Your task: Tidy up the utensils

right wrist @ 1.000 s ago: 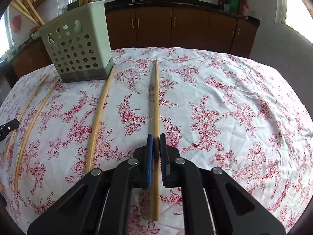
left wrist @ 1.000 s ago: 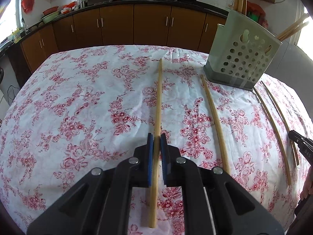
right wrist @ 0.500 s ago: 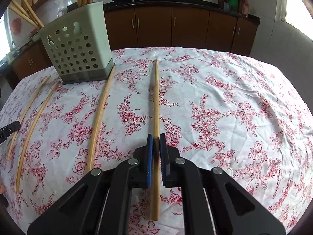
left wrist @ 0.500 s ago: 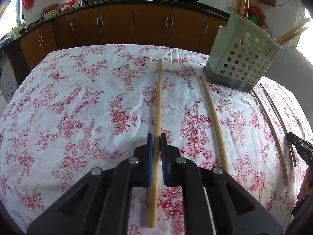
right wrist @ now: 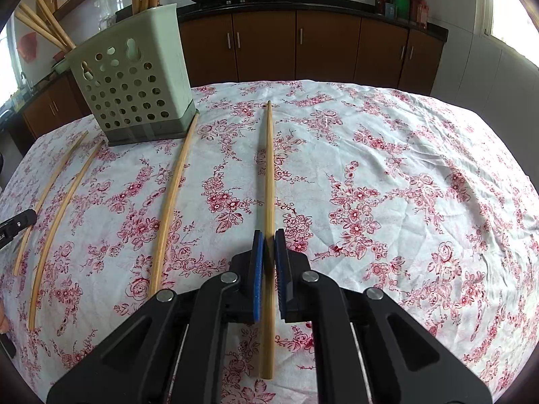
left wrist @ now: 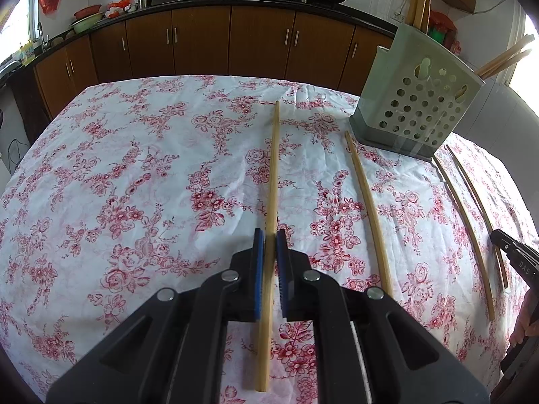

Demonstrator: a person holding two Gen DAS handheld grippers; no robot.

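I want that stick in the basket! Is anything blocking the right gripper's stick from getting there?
Nothing visible blocks it. The right gripper is shut on the chopstick; only another chopstick lies flat on the cloth between it and the holder.

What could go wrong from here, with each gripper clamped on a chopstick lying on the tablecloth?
1. The left gripper and right gripper each pinch a long chopstick near its near end, so it may pivot or slip when lifted.
2. The perforated holder already holds chopsticks, so an incoming tip could snag on them or on the rim.
3. Pads may catch the loose tablecloth.
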